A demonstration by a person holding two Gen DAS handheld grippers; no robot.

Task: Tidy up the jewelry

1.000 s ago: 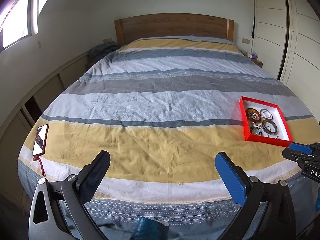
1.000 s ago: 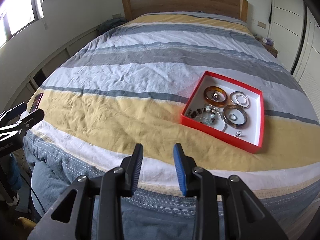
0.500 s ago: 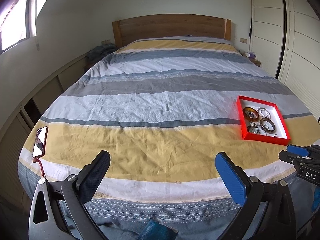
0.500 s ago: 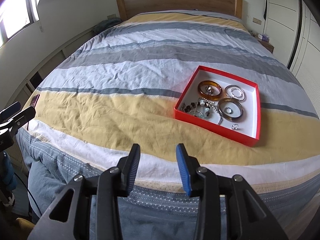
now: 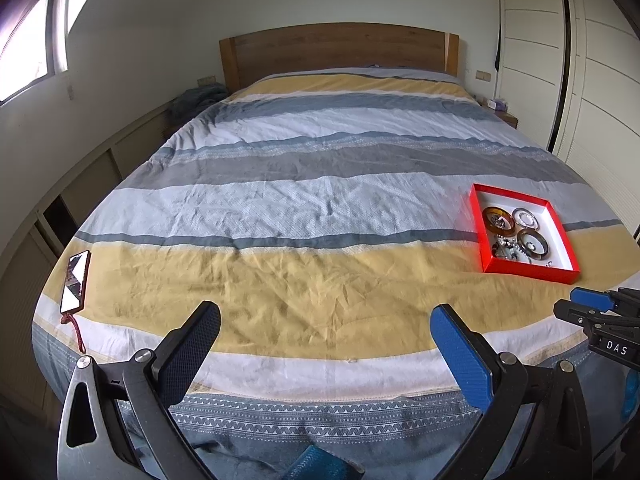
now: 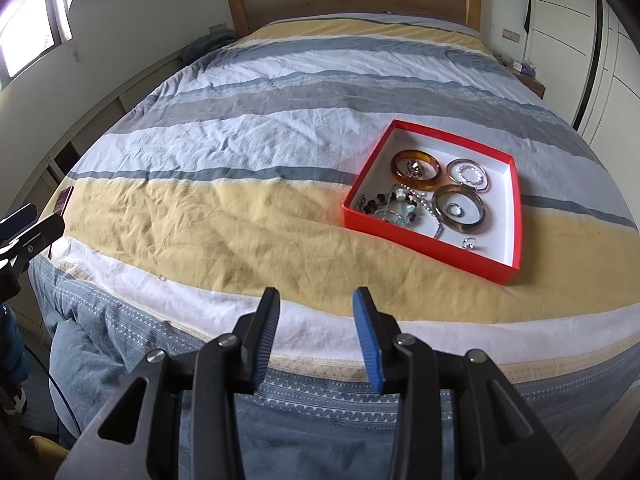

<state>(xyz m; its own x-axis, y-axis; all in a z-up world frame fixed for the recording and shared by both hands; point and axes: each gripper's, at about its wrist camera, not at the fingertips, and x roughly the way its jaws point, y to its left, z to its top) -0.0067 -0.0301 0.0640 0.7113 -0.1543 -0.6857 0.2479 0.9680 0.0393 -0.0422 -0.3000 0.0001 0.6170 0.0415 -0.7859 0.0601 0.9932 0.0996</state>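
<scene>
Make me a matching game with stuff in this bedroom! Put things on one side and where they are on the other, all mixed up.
Things:
1. Amber bangle
2. Phone
3. Red box
4. Small ring

Places:
A. On the yellow stripe at the bed's left edge
B. On the right side of the bed
C. In the box's far-left part
D. In the box, by its near wall

Pairs: 1-C, 2-A, 3-B, 4-D
</scene>
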